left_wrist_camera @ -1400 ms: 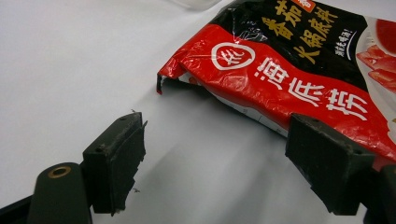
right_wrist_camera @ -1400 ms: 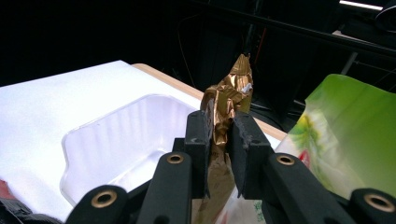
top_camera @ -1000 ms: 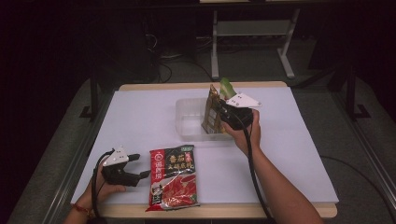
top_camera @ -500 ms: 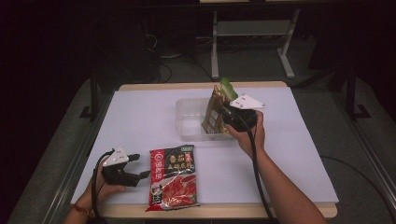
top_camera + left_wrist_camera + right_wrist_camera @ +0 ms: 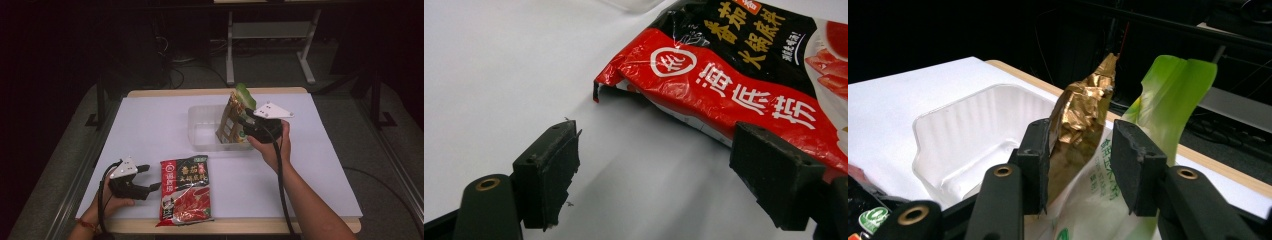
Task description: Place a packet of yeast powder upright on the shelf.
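A gold packet [image 5: 229,119] and a green packet [image 5: 244,93] stand tilted against the right side of a clear plastic tray [image 5: 200,125]. My right gripper [image 5: 243,125] is at them from the right. In the right gripper view its jaws [image 5: 1080,145] have just been opening; the gold packet [image 5: 1083,105] sits between them with a gap at the right pad, and the green packet [image 5: 1173,85] is behind. A red soup-base packet [image 5: 185,187] lies flat near the front edge. My left gripper [image 5: 147,177] rests open beside it, its jaws [image 5: 654,165] holding nothing next to the red packet [image 5: 734,85].
The white table top [image 5: 150,125] ends at a wooden front edge close to both forearms. A metal stand [image 5: 270,45] and cables sit on the dark floor beyond the far edge. The tray's left half [image 5: 963,130] holds nothing.
The right gripper's jaws have spread apart around the gold packet, which stays standing in the tray. The left gripper and the red packet have not moved.
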### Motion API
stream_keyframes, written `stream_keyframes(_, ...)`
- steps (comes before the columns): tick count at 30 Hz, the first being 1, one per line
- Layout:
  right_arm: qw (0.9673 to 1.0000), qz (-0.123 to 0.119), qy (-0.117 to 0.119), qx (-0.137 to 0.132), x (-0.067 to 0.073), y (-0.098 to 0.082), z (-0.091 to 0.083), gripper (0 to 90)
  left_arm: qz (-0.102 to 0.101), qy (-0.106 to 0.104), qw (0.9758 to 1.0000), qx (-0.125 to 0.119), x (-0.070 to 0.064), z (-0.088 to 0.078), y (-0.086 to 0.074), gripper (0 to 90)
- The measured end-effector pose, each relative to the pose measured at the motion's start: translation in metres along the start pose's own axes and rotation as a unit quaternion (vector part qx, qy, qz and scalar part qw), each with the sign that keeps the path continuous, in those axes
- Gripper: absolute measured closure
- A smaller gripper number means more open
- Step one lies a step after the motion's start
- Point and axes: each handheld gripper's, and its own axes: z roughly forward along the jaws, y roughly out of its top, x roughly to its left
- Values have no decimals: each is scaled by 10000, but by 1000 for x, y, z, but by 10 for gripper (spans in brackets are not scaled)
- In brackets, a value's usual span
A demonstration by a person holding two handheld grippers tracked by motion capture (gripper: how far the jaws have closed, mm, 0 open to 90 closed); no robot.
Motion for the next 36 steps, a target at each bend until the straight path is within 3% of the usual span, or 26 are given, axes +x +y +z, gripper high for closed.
stream_keyframes(12, 9999, -124, 53, 79, -5, -10, -24, 557, -67, -65, 9999, -84, -2, -1, 3, 192)
stream_keyframes(16, 10000, -42, 31, 83, -12, -15, -34, 550, -176, -170, 9996, -154, -4, -1, 6, 190)
stream_keyframes(25, 9989, -82, 138, 430, -13, -40, -47, 540, -492, -464, 9974, -249, -7, 1, 11, 171)
stream_keyframes(31, 9971, -146, 201, 715, -13, -55, -57, 525, -1002, -629, 9930, -23, -2, 17, 14, 161)
stream_keyframes(34, 9963, -150, 319, 783, -16, -63, -66, 509, -1304, -800, 9882, -31, 0, 25, 18, 152)
stream_keyframes(36, 9956, -195, 347, 847, -18, -69, -72, 497, -1428, -750, 9869, 42, 0, 30, 21, 150)
